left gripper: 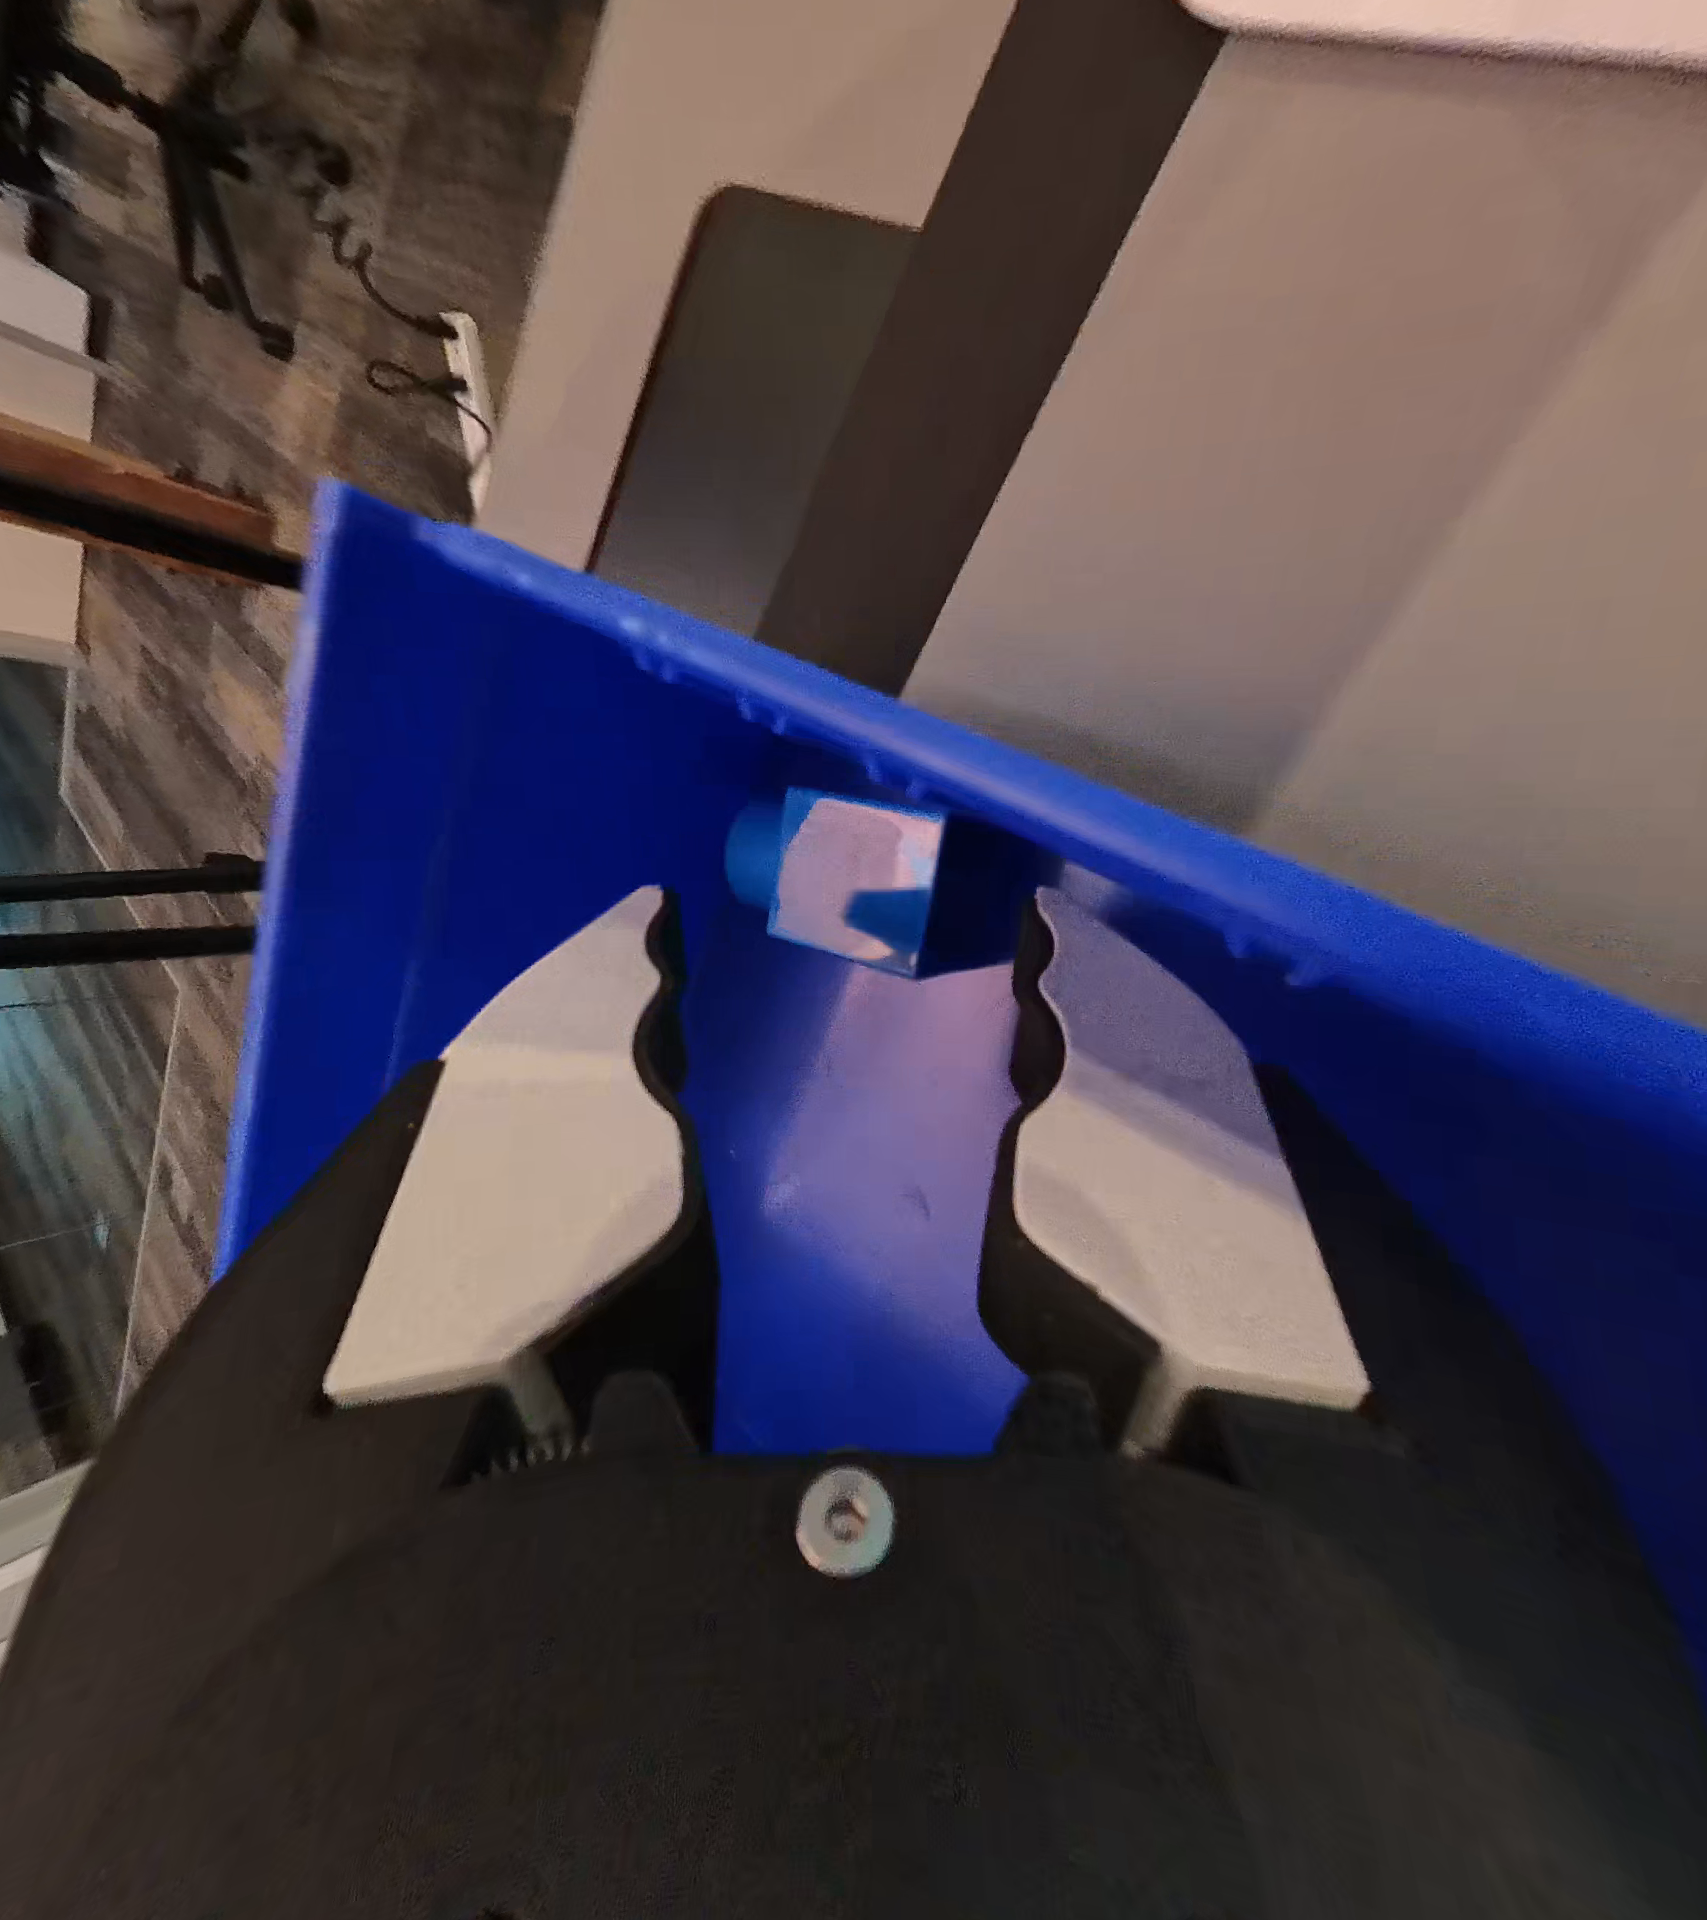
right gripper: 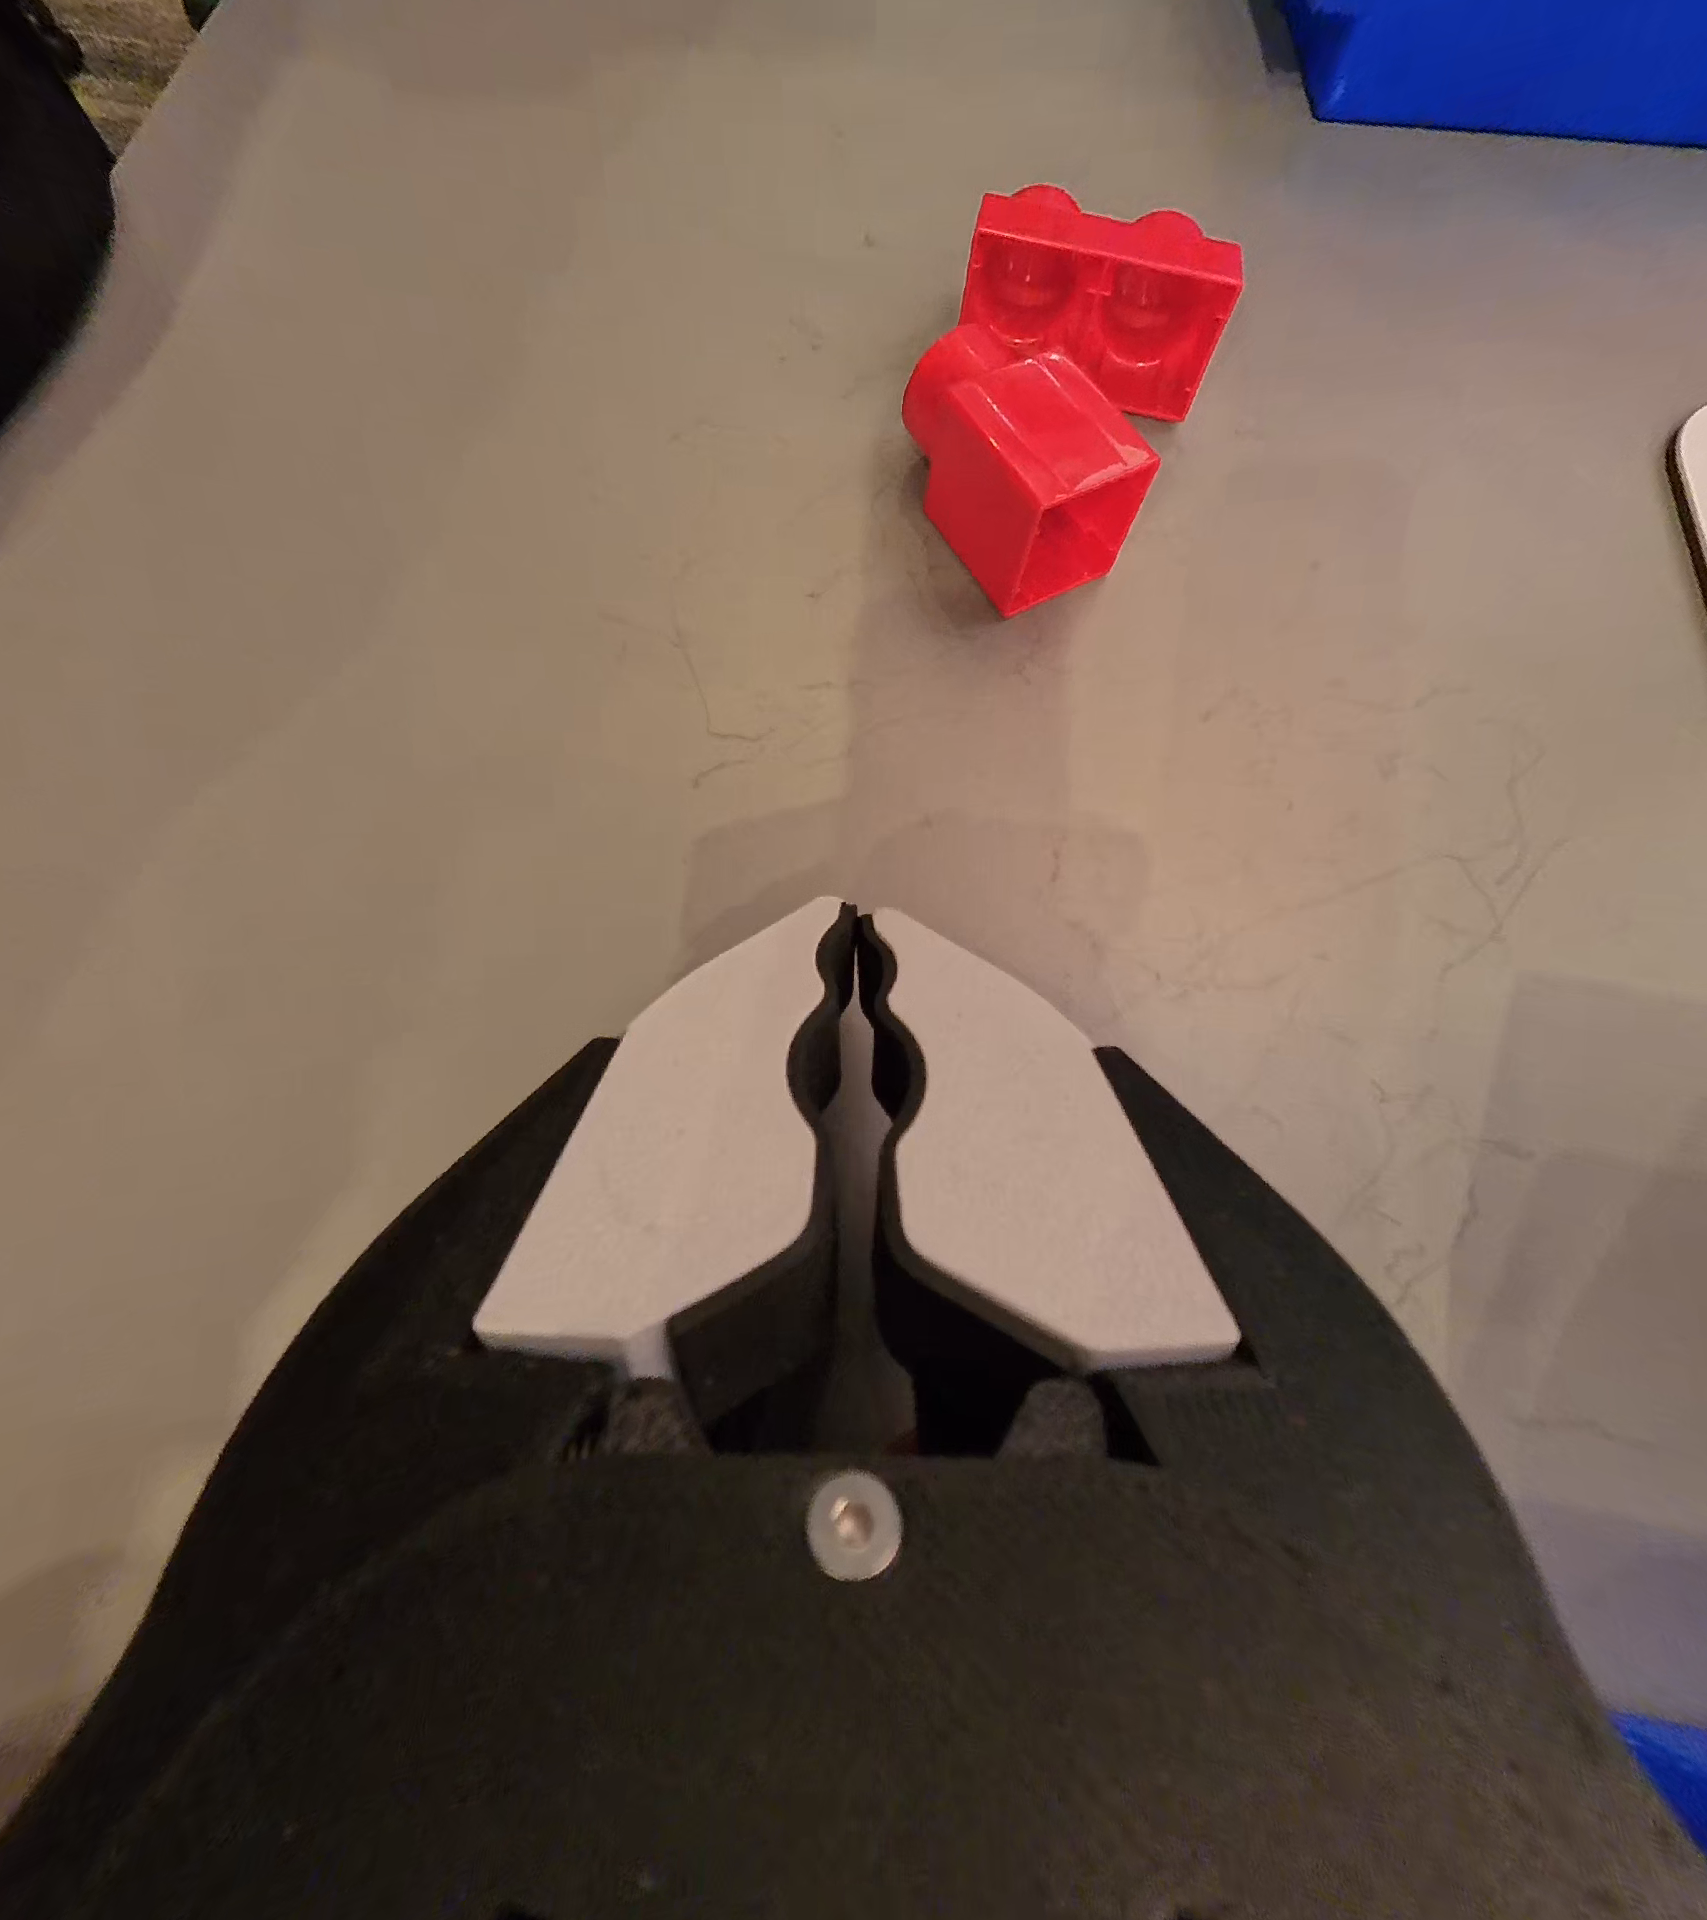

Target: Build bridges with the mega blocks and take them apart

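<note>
Left gripper, jaws apart, hovers over a blue block by the blue bin's wall, seemingly stowing pieces. Right gripper is closed, empty; next, open for the red blocks.

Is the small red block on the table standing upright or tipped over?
Tipped over. The small red block lies on its side on the table, stud pointing sideways, hollow underside facing the camera.
</note>
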{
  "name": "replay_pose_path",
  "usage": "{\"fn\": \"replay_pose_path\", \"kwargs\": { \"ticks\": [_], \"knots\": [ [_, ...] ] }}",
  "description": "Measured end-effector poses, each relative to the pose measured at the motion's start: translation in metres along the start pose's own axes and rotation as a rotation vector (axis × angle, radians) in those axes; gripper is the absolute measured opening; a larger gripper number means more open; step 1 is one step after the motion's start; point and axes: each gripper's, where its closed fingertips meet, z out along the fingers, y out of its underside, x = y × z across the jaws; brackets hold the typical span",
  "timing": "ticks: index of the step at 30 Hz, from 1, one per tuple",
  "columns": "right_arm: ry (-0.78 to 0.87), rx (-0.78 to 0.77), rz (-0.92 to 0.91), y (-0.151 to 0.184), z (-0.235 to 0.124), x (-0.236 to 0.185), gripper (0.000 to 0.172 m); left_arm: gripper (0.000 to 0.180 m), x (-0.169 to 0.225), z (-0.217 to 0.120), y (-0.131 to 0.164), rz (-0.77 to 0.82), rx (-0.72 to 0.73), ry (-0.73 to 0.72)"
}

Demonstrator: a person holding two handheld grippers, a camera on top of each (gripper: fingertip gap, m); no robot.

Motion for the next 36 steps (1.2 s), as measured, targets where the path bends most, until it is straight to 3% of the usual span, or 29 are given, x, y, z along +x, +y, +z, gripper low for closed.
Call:
{"fn": "replay_pose_path", "kwargs": {
  "ticks": [5, 7, 8, 9, 11, 16, 23, 29, 36],
  "knots": [
    [0.0, -0.001, -0.007, 0.0, 0.0, -0.001, 0.0, 0.045, 0.005, 0.025, 0.003, 0.016, -0.048, 0.003],
    [0.001, -0.002, -0.008, 0.0, 0.0, -0.001, 0.0, 0.026, -0.003, 0.026, 0.003, -0.004, -0.051, -0.039],
    [0.001, -0.002, -0.008, 0.0, 0.0, -0.001, 0.0, 0.026, -0.009, 0.025, 0.003, -0.014, -0.052, -0.077],
    [0.001, -0.002, -0.007, 0.0, 0.0, -0.001, 0.0, 0.008, -0.018, 0.02, 0.003, -0.011, -0.05, -0.139],
    [0.001, -0.001, -0.007, 0.0, 0.0, 0.0, 0.0, 0.002, -0.022, 0.01, 0.002, -0.062, -0.041, -0.122],
    [0.001, -0.002, -0.009, 0.0, 0.0, -0.001, 0.0, 0.002, -0.025, -0.029, 0.001, -0.114, 0.036, -0.152],
    [0.003, -0.003, -0.01, 0.0, 0.001, 0.0, 0.0, 0.002, -0.006, -0.122, -0.001, -0.191, 0.175, -0.231],
    [0.011, -0.005, -0.01, 0.0, 0.001, 0.001, 0.0, 0.002, 0.055, -0.197, -0.028, -0.199, 0.308, -0.195],
    [0.014, -0.011, -0.018, 0.001, 0.001, 0.0, 0.0, 0.002, 0.18, -0.216, -0.087, -0.118, 0.396, 0.007]
  ]
}}
